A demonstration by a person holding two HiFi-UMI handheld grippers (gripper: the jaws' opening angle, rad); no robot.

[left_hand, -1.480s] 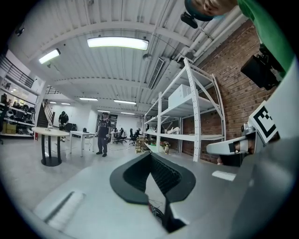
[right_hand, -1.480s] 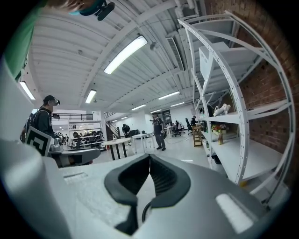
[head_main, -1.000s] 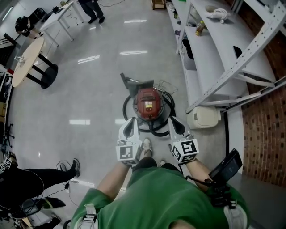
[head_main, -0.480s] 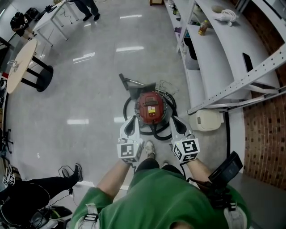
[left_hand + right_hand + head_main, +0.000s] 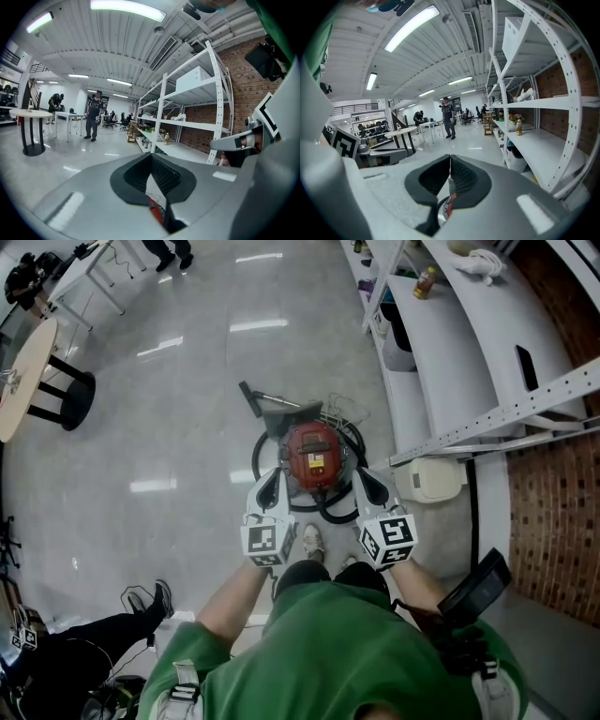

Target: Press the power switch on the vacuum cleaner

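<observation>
Vacuum cleaner (image 5: 312, 457), red and round, is sitting on the grey floor (image 5: 169, 427) just ahead of my feet, and I am holding my left gripper (image 5: 271, 478) and right gripper (image 5: 362, 476) above its sides, jaws closed on nothing, its power switch seemingly not yet pressed.

We stand on a glossy, pale grey floor (image 5: 187, 427) that mirrors the ceiling lights. At its middle we see the red vacuum cleaner (image 5: 312, 454) standing upright. Its black hose (image 5: 328, 515) loops on the floor around its base, and its floor nozzle (image 5: 279, 412) lies on the far side. Just near of it rests our white shoe (image 5: 312, 542). To the right, a beige box (image 5: 431, 481) sits at the foot of the white shelf unit (image 5: 459, 352), and one shelf carries a bottle (image 5: 425, 282). At the far left a round table (image 5: 21, 381) stands on a black pedestal. Another person's shoe (image 5: 160, 596) rests at the near left.
</observation>
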